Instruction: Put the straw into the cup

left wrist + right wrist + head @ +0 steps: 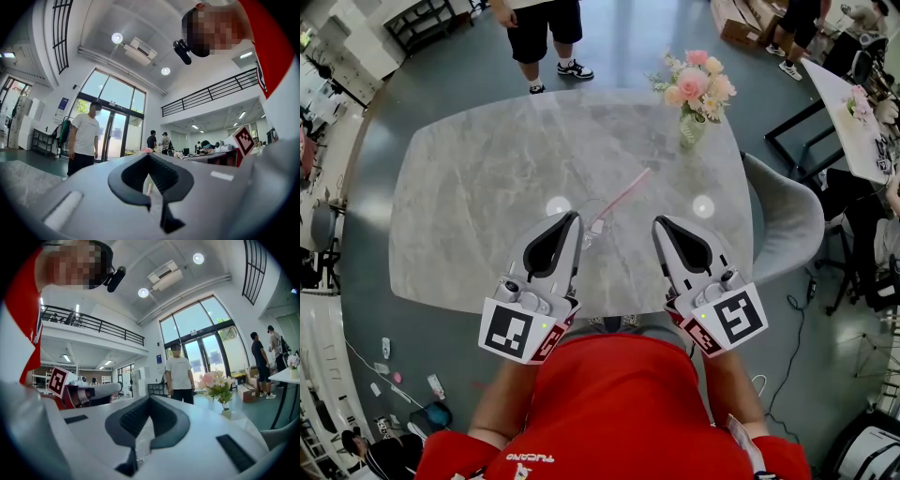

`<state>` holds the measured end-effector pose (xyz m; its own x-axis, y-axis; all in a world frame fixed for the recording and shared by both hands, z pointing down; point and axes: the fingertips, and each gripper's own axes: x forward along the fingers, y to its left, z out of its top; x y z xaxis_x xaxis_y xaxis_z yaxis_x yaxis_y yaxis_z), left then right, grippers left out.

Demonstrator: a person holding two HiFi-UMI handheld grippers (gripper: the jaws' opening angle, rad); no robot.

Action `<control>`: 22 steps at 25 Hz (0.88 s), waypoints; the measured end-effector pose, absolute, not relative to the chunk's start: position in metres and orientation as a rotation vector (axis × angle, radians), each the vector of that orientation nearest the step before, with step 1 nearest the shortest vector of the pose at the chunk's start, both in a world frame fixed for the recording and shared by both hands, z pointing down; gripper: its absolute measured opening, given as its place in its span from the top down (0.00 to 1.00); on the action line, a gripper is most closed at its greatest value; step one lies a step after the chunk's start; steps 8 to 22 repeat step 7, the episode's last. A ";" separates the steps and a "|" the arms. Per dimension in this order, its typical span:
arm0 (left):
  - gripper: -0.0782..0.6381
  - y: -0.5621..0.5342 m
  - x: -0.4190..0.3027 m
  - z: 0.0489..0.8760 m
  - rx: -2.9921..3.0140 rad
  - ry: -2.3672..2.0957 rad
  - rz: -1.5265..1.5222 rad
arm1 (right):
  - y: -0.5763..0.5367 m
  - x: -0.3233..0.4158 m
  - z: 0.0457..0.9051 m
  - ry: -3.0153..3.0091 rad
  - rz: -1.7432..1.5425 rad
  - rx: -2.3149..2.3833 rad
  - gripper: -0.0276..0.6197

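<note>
Both together, empty: left claw, right claw; vase holds flowers; straw on table.

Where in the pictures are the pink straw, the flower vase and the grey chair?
Thin pink straw (623, 195): head view, middle of its length.
Glass vase of pink flowers (691, 130): head view, vase body.
Grey padded chair (787, 220): head view, its curved back.

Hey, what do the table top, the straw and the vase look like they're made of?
The table looks like grey veined stone or a stone-look slab, polished: ceiling lights reflect in it as bright spots. The straw is a thin pink tube, probably plastic, though paper can't be excluded. The vase is pale greenish and seemingly translucent, likely glass, but too small to be sure.
</note>
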<state>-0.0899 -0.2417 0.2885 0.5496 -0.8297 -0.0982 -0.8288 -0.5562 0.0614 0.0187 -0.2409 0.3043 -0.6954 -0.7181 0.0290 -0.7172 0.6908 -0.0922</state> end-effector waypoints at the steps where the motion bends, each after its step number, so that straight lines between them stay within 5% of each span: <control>1: 0.88 -0.242 -0.090 0.289 2.757 -1.478 -0.180 | -0.241 0.019 0.305 2.880 -0.151 -1.222 0.96; 22: 0.88 -0.241 -0.088 0.289 2.754 -1.483 -0.174 | -0.240 0.022 0.305 2.881 -0.157 -1.221 0.96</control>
